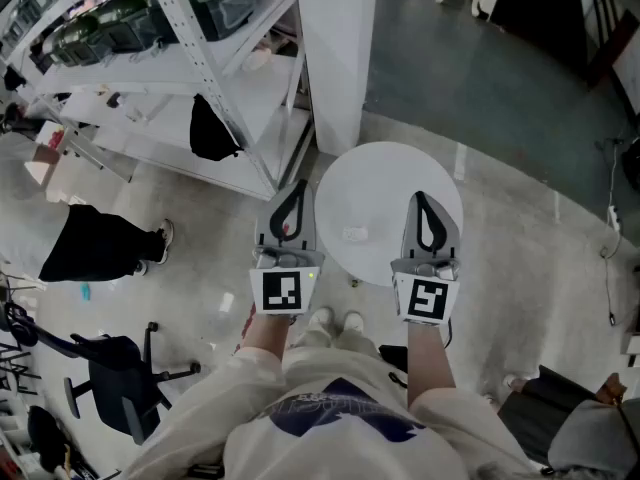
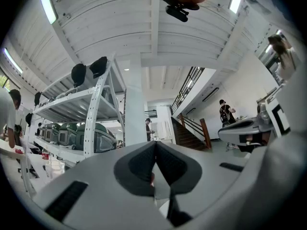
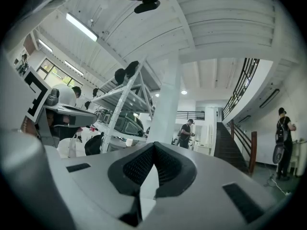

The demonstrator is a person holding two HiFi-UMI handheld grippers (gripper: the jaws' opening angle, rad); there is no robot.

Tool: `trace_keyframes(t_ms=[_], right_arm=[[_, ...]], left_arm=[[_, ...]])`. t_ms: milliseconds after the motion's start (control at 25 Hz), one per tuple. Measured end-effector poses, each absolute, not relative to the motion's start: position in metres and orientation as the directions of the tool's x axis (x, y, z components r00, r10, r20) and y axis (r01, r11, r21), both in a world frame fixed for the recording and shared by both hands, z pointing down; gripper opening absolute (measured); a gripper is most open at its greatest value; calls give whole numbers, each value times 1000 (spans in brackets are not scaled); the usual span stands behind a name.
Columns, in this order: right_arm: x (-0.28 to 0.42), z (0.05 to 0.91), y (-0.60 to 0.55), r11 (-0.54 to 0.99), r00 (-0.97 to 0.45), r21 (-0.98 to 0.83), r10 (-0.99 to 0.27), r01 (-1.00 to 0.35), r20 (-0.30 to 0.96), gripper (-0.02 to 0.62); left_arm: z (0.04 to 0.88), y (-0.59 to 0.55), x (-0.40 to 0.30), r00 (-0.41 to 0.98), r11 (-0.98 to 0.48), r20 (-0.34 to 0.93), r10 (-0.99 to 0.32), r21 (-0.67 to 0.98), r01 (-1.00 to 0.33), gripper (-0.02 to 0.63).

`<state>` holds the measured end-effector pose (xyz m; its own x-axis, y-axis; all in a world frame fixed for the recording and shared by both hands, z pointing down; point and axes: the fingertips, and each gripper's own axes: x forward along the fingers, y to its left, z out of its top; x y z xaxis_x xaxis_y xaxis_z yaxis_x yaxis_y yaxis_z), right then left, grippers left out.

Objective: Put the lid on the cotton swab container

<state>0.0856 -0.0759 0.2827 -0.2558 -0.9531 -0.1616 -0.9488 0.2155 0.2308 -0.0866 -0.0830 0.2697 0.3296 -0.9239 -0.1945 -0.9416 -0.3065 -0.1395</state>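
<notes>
A round white table (image 1: 400,173) stands in front of me in the head view. On it lies a small pale object (image 1: 355,234), too small to tell whether it is the cotton swab container or its lid. My left gripper (image 1: 296,185) hovers over the table's left edge and my right gripper (image 1: 421,197) over its right part, with the object between them. Both point forward, level, well above the tabletop. The left gripper (image 2: 154,143) is shut with nothing in it, and the right gripper (image 3: 153,145) is shut and empty too. Neither gripper view shows the table.
A white shelf rack (image 1: 190,58) and a white pillar (image 1: 335,48) stand just beyond the table. A person in black (image 1: 95,243) is at the left and an office chair (image 1: 110,363) at the lower left. A staircase (image 3: 237,145) and distant people appear in the gripper views.
</notes>
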Motion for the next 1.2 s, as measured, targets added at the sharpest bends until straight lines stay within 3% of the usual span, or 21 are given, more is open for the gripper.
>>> trace_keyframes(t_ms=[520,960,1040,1080,1160,1200], right_arm=[[81,295,-86,228,-266,255,-956,-940,-128,8],[114,346,-92,357,-359,55,-933,-933,-32,11],[118,371,-93,415,-412,51,-910,-909,52,30],[118,388,-93,453,-447,35,-888,-891,108,71],[114,430,-94,531,-517,-10,-822,-847,239,242],[110,454,-93,569,-547,-21,-779,-822,308,264]], left_arm=[[277,-95,-91,327,-304,-184,-927,-143,-942,-2],[324,-106,-122,339,-331,-65,-939,-106,-938,-2],[342,-104,-135,319,-315,-21,-948,-115,-942,-2],[348,-103,-139,315,-312,-6,-949,-118,-943,-2],[361,-99,-146,306,-307,24,-952,-116,-945,-2],[369,-96,-151,299,-302,45,-953,-119,-946,0]])
